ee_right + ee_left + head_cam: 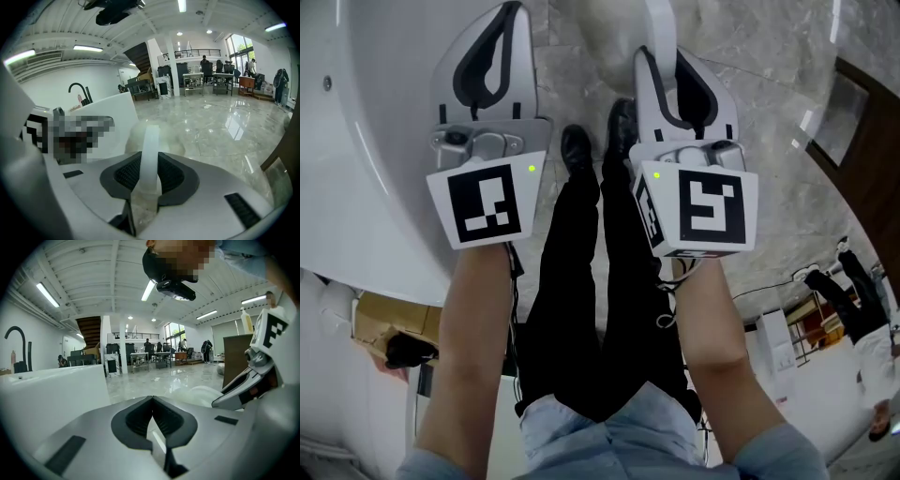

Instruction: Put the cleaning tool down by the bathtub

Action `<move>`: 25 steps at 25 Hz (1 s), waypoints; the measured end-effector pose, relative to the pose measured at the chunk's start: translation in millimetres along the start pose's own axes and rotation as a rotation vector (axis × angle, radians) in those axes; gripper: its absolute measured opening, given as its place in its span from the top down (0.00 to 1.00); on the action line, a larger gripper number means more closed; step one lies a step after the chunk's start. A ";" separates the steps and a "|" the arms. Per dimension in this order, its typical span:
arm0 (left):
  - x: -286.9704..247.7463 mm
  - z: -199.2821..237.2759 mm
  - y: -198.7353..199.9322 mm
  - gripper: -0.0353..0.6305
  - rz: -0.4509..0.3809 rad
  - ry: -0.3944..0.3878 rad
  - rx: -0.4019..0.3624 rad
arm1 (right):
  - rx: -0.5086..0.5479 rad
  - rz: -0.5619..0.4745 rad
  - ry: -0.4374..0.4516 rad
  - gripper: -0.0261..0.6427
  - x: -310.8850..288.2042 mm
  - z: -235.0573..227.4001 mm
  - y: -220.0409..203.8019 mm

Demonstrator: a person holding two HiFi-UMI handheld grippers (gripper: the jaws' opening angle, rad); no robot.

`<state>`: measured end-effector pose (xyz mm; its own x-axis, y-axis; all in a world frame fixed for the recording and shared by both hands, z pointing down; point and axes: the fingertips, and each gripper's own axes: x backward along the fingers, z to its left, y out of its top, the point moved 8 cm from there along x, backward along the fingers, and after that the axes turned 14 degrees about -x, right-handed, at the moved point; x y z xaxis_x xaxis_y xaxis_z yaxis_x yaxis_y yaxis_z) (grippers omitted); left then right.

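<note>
The right gripper point(150, 157) jaws are clamping down on the cleaning tool point(150, 140). Both pads are pressing on its white handle point(148, 173) from either side. The handle is sticking straight out past the jaw tips to a pale fluffy head point(172, 140). That head is sitting over the marble floor point(769, 112), just beside the white bathtub point(366, 141). I honestly can't tell if it's touching the floor.

The left gripper point(152, 400) jaws are sitting together, tips meeting, nothing between them. In the head view the two grippers are hanging side by side, both pointing away from the person. The left one is hovering over the bathtub's rim and the right one is over the floor.

The person's black trousers point(581, 281) and black shoes point(577, 150) are showing between the two forearms. A black curved faucet point(77, 89) is standing at the bathtub's far end. Way off in the background, desks and a few people are showing across the shiny floor.
</note>
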<state>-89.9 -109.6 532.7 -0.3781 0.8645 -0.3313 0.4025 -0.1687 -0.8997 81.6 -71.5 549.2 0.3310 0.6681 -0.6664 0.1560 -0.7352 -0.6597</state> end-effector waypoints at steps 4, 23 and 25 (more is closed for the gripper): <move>-3.6 -10.6 -29.1 0.92 0.023 0.000 -0.002 | -0.017 0.021 -0.007 0.81 -13.5 -9.7 -27.2; -24.9 -36.2 -124.7 0.92 0.067 -0.034 0.025 | -0.030 0.066 -0.028 0.81 -73.8 -29.7 -91.8; -29.7 -31.9 -127.6 0.92 0.062 -0.031 0.026 | -0.026 0.066 -0.030 0.81 -78.8 -28.2 -89.9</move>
<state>-103.4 -98.7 666.5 -0.3790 0.8371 -0.3944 0.4039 -0.2338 -0.8844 67.7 -61.3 670.8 0.3129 0.6211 -0.7186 0.1587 -0.7801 -0.6052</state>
